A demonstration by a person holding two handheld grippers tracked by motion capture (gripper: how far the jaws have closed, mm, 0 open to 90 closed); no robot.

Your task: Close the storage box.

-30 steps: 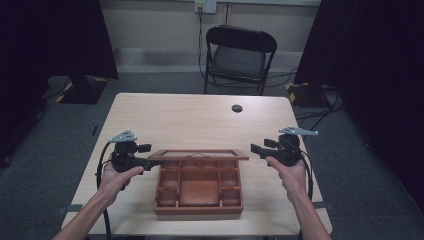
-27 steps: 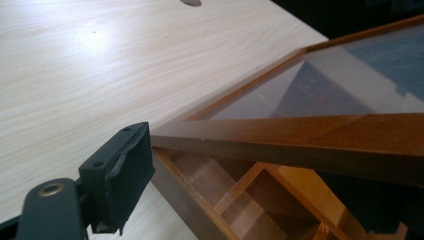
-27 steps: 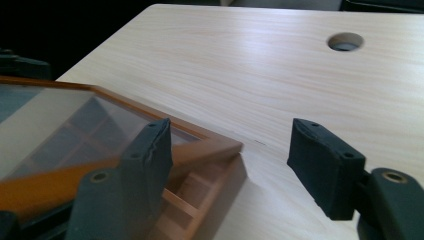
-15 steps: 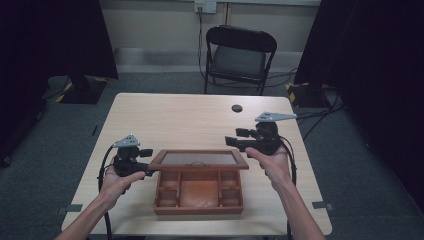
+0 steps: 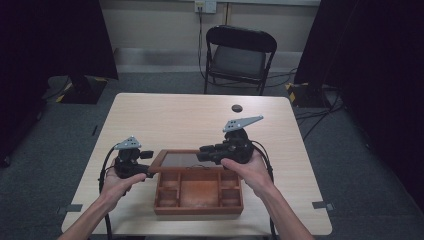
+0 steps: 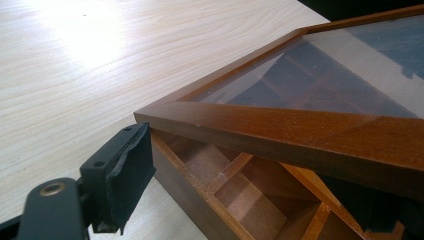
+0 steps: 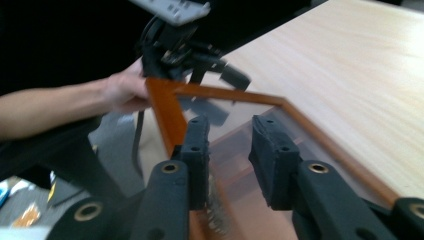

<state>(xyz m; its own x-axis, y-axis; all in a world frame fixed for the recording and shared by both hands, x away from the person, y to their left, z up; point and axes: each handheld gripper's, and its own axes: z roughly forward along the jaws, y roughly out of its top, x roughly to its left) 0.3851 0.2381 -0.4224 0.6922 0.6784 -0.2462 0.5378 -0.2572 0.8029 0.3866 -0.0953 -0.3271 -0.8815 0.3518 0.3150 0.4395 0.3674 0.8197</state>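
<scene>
Wooden box [image 5: 198, 192] w/ small compartments sits on the pale bench [image 5: 165, 120], near the person's edge, roughly centred between the two forearms. Its glass-paned lid [image 5: 182, 160] is raised, tilted up over the box's far side; in the left gripper view the lid frame [image 6: 280, 131] hangs over the open compartments [image 6: 240, 195]. Left hand-held gripper [image 5: 145, 163] is at the lid's left corner, jaws set wide either side of the frame's edge; one black pad [image 6: 127, 172] sits just below & beside the corner, the other side is hidden behind the frame, so can't tell if the pads actually press the wood. Right hand-held gripper [image 5: 204, 152] is over the lid's right part, pointing left across the glass; its jaws have just been closing, now a narrow gap between them. In the right gripper view its two pads [image 7: 197, 145] stand near each other above the pane, the lid's far corner [image 7: 165, 107] beyond them, nothing clamped between — view is blurred, so contact w/ the glass is unclear. Same view shows the left hand [image 7: 125, 92] & its gripper at that far corner. A small dark disc [image 5: 236, 108] lies at the bench's far side, well apart from the box. A folding chair [image 5: 240, 55] stands beyond the bench.
</scene>
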